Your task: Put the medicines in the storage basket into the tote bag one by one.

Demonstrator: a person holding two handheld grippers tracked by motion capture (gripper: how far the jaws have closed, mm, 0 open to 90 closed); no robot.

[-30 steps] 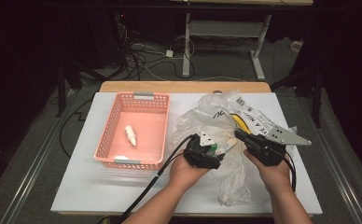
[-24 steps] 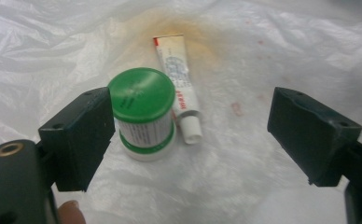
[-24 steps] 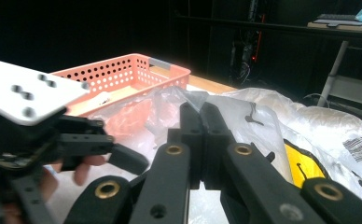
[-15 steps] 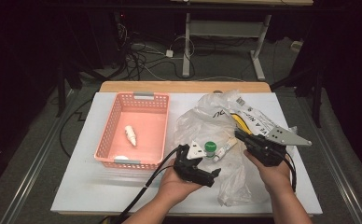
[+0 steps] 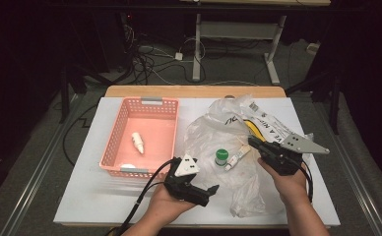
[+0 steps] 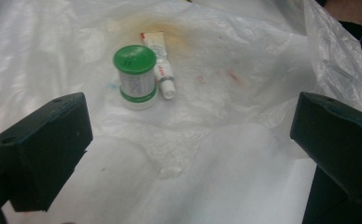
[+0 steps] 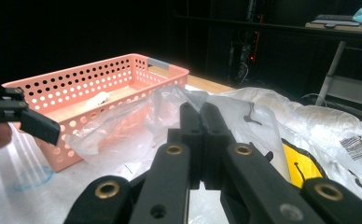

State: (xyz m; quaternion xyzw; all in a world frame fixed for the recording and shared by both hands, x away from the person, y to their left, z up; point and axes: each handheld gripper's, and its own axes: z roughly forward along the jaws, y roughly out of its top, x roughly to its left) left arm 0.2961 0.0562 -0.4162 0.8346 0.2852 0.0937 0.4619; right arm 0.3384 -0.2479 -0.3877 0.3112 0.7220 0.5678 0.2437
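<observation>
On the white table (image 5: pixel 80 196) my right gripper (image 5: pixel 256 144) pins the plastic bag (image 5: pixel 213 132); left gripper (image 5: pixel 209 192) (jaws just opened wide, empty) next fetches the green-capped bottle (image 6: pixel 135 77).

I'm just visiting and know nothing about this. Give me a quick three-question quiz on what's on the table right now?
1. True or false: the left gripper is clamped on the green-capped jar.
2. What lies right beside that jar? A) a small tube B) a spoon C) a sponge
3. What is the right gripper shut on?

Key
1. False; its jaws stand wide open, apart from the jar.
2. A, the small tube.
3. The clear plastic bag, pinched at an edge.
</observation>
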